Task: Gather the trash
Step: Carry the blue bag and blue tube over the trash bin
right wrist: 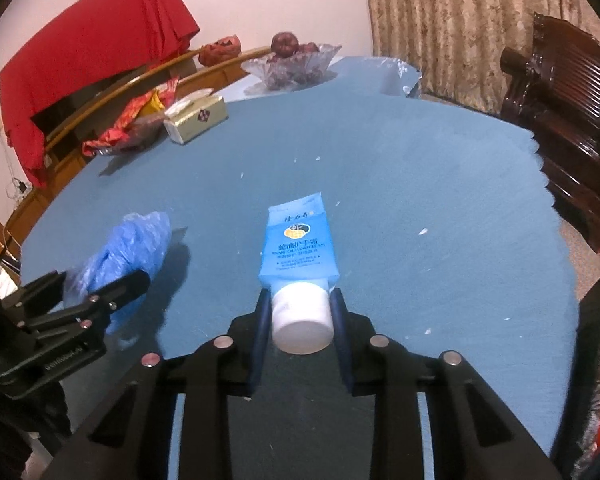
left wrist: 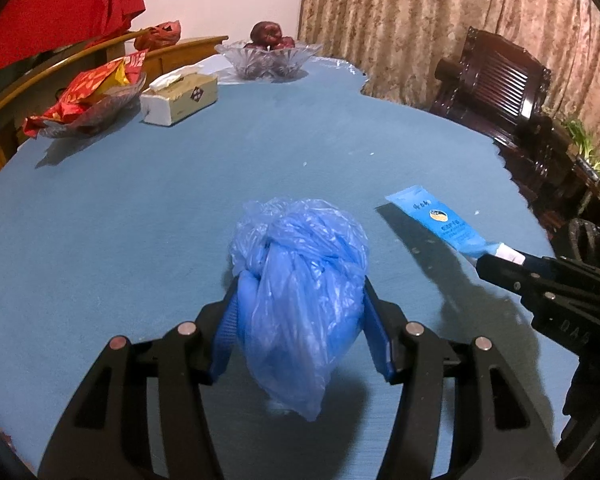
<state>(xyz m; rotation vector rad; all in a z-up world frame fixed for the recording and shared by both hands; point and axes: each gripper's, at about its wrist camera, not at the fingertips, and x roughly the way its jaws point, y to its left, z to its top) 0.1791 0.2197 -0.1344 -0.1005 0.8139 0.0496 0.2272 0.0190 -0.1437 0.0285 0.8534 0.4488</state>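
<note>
- Nearest my left camera, the left gripper (left wrist: 300, 312) is clamping a crumpled blue plastic bag (left wrist: 300, 280) between its two blue pads; the bag is hanging clear of the blue table (left wrist: 260, 152), casting a shadow beneath.
- My right gripper (right wrist: 302, 312) is pinching the white cap of a blue hand-cream tube (right wrist: 298, 244), the tube pointing away from me and, by my reading, lifted just off the table.
- Progress, as I am judging it: both visible trash items are picked up — one per hand. What is remaining is to carry them to a bin; I am seeing no bin in either view.
- Small white crumbs (right wrist: 422, 232) are lying scattered on the table; whether they count as trash I cannot tell.
- Count: one bag, one tube, two grippers.
- Along the far side I am counting one tissue box (left wrist: 180, 98), one glass bowl of dark red fruit (left wrist: 268, 56), and one dish of red snack packets (left wrist: 88, 104) — all well apart from my grippers and apparently not part of the collection.
</note>
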